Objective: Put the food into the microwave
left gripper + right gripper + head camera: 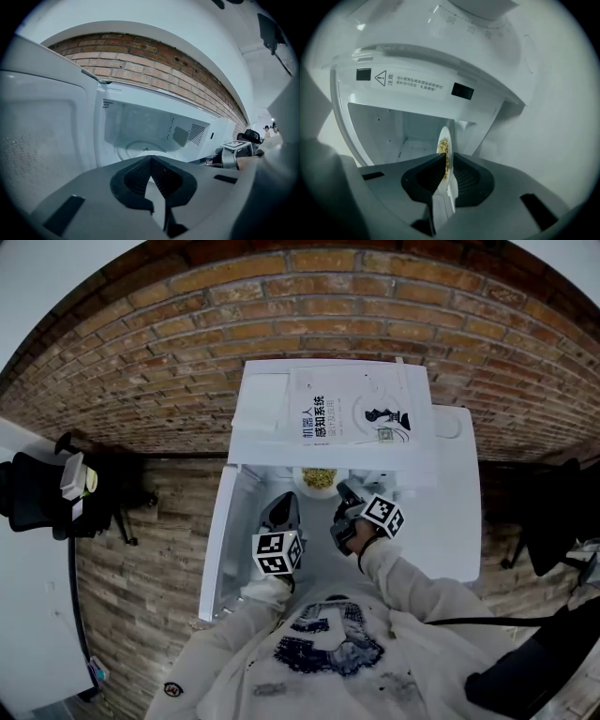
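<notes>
Right gripper (pixel 446 161), pinching the white plate of yellow food (pixel 443 137), should enter the open white microwave (pixel 389 122) level; left gripper (pixel 151 161) closed, empty.

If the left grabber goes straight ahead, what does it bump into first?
Probably the inside of the open microwave: the left gripper, shut and empty, points at the round glass tray and the back wall behind. Nothing shows in between, but depth is unclear.

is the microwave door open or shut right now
Open. The door is swung out to the left, and the left gripper view looks straight into the cavity with its turntable.
</notes>
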`<state>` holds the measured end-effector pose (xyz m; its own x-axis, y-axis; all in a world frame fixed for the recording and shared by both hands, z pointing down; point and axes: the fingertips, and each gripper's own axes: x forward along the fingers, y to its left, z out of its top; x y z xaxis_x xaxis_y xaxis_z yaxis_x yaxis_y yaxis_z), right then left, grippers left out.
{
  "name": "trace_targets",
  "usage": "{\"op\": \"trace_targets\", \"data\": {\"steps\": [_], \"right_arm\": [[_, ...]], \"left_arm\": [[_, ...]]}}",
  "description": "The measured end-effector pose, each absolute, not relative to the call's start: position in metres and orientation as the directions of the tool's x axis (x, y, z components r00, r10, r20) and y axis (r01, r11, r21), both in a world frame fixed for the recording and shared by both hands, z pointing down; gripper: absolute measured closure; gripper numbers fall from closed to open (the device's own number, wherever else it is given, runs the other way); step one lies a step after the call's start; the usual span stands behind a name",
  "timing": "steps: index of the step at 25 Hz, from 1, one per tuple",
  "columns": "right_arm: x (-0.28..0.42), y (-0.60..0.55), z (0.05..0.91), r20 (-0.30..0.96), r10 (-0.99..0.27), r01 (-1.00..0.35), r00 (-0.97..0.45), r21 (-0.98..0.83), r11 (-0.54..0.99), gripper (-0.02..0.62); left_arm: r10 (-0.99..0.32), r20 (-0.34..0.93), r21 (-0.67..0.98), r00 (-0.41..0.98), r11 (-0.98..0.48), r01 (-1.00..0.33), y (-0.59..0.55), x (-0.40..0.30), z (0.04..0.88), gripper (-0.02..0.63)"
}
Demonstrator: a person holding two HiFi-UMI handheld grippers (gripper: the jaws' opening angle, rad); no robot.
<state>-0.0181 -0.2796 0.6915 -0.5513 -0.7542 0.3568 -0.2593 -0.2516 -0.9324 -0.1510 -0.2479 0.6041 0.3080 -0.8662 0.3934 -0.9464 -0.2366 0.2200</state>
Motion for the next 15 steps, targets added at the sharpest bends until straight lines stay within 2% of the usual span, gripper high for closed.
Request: {"op": "trace_targets", "data": {"steps": [15], "right_arm": [[-0.053,-0.254,0.69,0.326,-0.682,-0.213,-0.655,-0.945,-0.248,0.561]], "left_arm": [[-0.87,0.391,0.217,0.3,-0.23,-0.949,-0.248,-0.155,0.603,0.598]]}}
